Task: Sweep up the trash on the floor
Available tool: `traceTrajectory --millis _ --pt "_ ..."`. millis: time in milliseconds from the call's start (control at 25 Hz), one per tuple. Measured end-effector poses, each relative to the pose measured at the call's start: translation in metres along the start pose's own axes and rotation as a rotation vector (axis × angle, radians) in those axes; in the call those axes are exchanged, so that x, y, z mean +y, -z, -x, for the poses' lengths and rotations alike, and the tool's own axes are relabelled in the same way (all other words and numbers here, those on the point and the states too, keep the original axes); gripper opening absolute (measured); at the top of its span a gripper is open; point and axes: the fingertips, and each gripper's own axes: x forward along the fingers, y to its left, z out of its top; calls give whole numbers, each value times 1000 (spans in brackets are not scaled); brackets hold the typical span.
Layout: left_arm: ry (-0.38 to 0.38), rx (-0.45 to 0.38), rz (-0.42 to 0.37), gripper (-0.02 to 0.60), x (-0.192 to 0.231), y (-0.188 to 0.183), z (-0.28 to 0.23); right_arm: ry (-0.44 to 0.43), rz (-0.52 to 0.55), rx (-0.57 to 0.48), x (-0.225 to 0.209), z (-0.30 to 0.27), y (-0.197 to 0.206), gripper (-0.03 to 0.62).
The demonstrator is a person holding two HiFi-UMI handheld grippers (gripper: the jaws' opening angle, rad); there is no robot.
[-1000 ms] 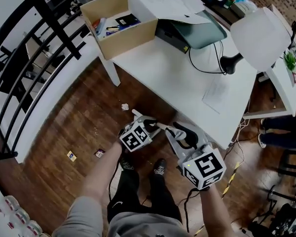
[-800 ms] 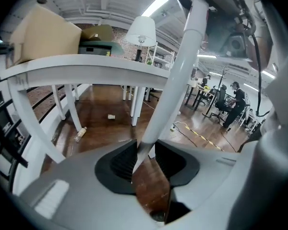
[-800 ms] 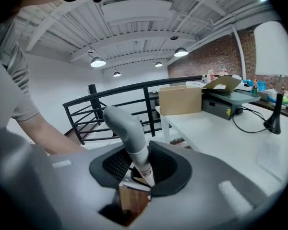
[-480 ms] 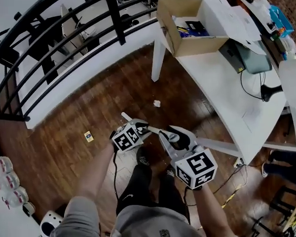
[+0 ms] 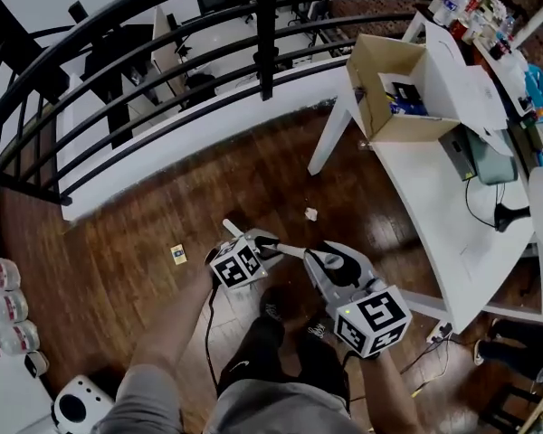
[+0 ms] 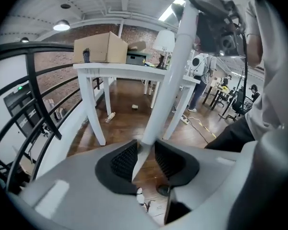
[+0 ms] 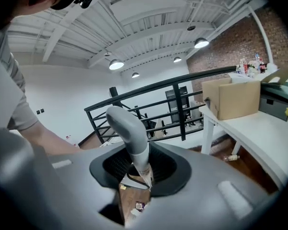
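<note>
My left gripper (image 5: 270, 247) is shut on a thin white pole (image 5: 228, 227), which rises between the pads in the left gripper view (image 6: 170, 75). My right gripper (image 5: 326, 262) is shut on a curved grey handle (image 7: 127, 126) with a label at its lower end. What hangs below either handle is hidden. On the brown wood floor, a crumpled white paper ball (image 5: 311, 213) lies just beyond the grippers, and a small yellow scrap (image 5: 177, 254) lies to their left. A small wrapper (image 7: 139, 206) shows on the floor under the right jaws.
A white table (image 5: 434, 206) with a cardboard box (image 5: 389, 98) stands at the right. A black railing (image 5: 163, 61) curves along the far side. Several bottles (image 5: 4, 306) and a white device (image 5: 72, 405) sit at the lower left. A bottle (image 6: 110, 117) lies under the table.
The whole view has swung left: table and box now sit at the right, and more railing and floor show. Both grippers travelled along and kept their grips. The paper ball now lies ahead-right.
</note>
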Motion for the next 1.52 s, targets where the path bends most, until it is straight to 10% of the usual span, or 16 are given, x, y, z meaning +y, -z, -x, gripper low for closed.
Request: traceTrajectory --millis 600,1000,1520 --pt "121 -133 -212 120 -16 -209 -169 316 52 -77 -180 129 -34 100" --pt "109 -97 -100 120 0 -179 -217 264 85 15 -209 91 -1 101" --pt "-53 -100 44 121 14 -63 -104 21 181 60 -65 12 16 106"
